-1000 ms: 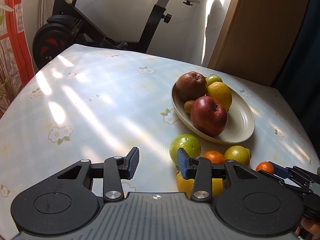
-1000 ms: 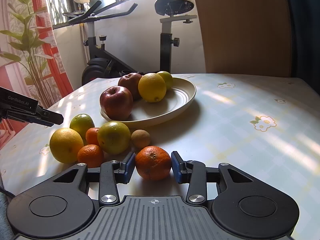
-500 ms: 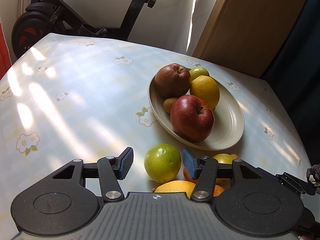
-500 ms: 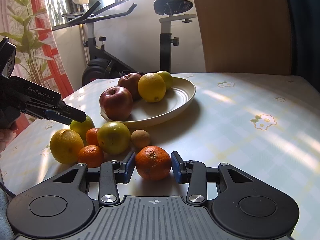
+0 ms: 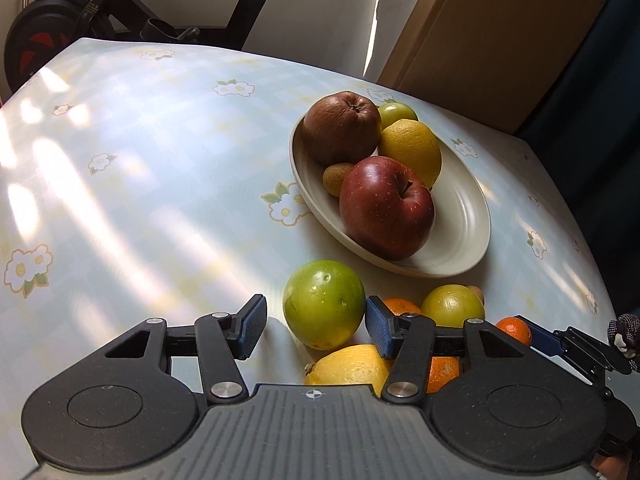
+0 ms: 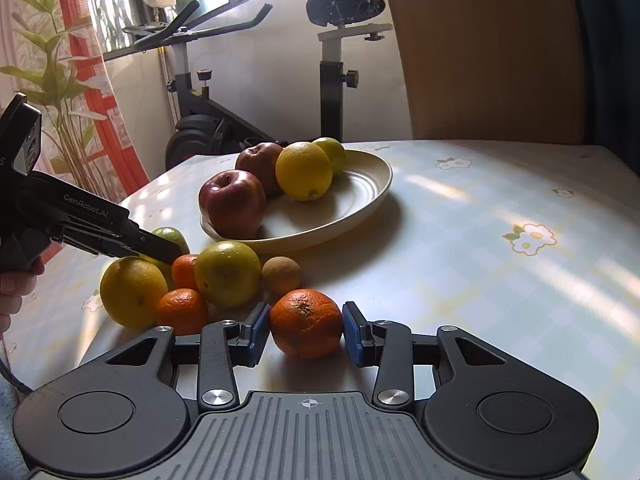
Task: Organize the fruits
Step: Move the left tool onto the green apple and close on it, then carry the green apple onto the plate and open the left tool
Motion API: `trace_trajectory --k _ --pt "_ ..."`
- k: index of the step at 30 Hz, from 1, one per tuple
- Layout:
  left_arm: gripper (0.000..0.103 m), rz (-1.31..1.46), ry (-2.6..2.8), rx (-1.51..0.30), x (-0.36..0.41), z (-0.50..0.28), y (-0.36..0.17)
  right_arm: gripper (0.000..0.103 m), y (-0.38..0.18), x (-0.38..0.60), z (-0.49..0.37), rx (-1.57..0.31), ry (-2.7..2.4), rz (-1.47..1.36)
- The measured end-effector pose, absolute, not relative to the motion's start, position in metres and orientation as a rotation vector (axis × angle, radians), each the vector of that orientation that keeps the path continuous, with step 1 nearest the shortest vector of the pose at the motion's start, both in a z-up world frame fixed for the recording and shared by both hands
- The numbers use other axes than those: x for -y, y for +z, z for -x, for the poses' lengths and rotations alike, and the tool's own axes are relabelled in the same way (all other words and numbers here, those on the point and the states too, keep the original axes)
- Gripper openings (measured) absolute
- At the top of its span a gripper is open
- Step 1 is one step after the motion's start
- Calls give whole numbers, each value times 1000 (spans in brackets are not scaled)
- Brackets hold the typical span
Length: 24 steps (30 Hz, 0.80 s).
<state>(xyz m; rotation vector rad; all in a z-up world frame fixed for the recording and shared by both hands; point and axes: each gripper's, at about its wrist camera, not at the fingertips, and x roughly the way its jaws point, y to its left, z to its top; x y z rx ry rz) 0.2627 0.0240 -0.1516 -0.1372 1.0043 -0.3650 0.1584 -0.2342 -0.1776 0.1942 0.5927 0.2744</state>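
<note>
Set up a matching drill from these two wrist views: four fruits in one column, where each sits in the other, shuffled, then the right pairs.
Column 1
1. red apple
2. green citrus
3. orange mandarin
4. small brown fruit

Column 2
A. between the left gripper's closing pads, only one pad touching it
B. gripped between the right gripper's pads
C. on the cream plate, at its near end in the left wrist view
D. loose on the tablecloth, beside the plate, in no gripper

Pairs: 1-C, 2-A, 3-B, 4-D
</note>
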Motion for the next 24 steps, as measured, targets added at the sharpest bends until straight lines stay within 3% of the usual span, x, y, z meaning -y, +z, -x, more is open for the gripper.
trace_trajectory --k 1,13,24 --pt "47 146 -382 -999 -25 -262 -152 36 -178 234 -158 -593 274 -194" --pt "47 165 -342 -908 -40 -264 -130 36 -177 233 -158 -593 274 -193" --pt "47 146 -339 -866 -22 -327 -120 36 -177 233 -159 -596 275 -191"
